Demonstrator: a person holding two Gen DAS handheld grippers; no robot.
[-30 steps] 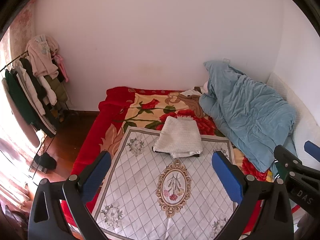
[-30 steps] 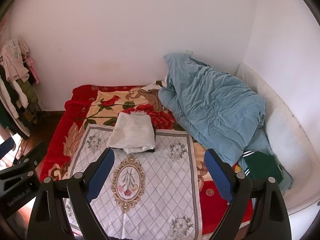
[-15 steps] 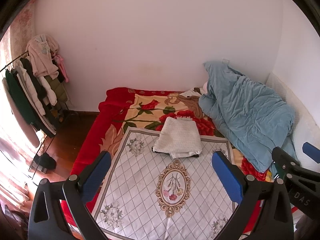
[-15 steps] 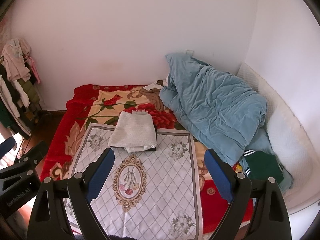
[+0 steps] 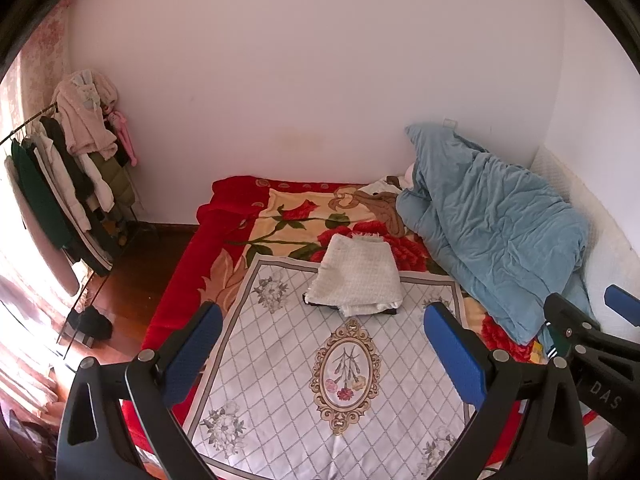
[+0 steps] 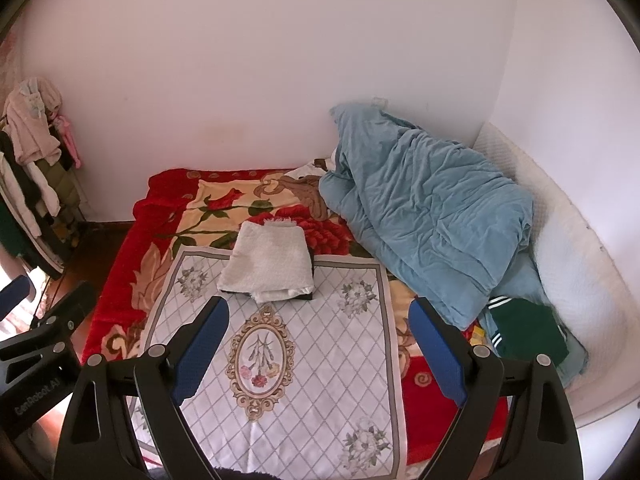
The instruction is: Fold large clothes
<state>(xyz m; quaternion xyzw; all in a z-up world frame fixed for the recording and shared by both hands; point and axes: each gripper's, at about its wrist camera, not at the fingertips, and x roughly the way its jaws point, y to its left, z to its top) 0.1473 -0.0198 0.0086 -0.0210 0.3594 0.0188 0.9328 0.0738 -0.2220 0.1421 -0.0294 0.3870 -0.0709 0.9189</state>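
A folded white textured garment (image 5: 356, 278) (image 6: 269, 262) lies on top of a folded dark one, at the far edge of a grey quilted mat (image 5: 328, 380) (image 6: 304, 360) on the bed. A green garment with white stripes (image 6: 524, 330) is bunched at the bed's right side. My left gripper (image 5: 320, 348) is open and empty, held above the mat's near part. My right gripper (image 6: 318, 342) is likewise open and empty, hovering short of the folded pile. Each gripper shows at the edge of the other's view.
A rumpled blue duvet (image 5: 492, 224) (image 6: 428, 216) fills the bed's right back corner beside a white padded headboard (image 6: 576, 276). A red floral blanket (image 5: 288, 220) covers the bed. A clothes rack (image 5: 60, 184) with hanging garments stands at the left on the wooden floor (image 5: 132, 272).
Both grippers have drifted slightly back and upward, so the bed sits a little lower in both views. Nothing was grasped or released.
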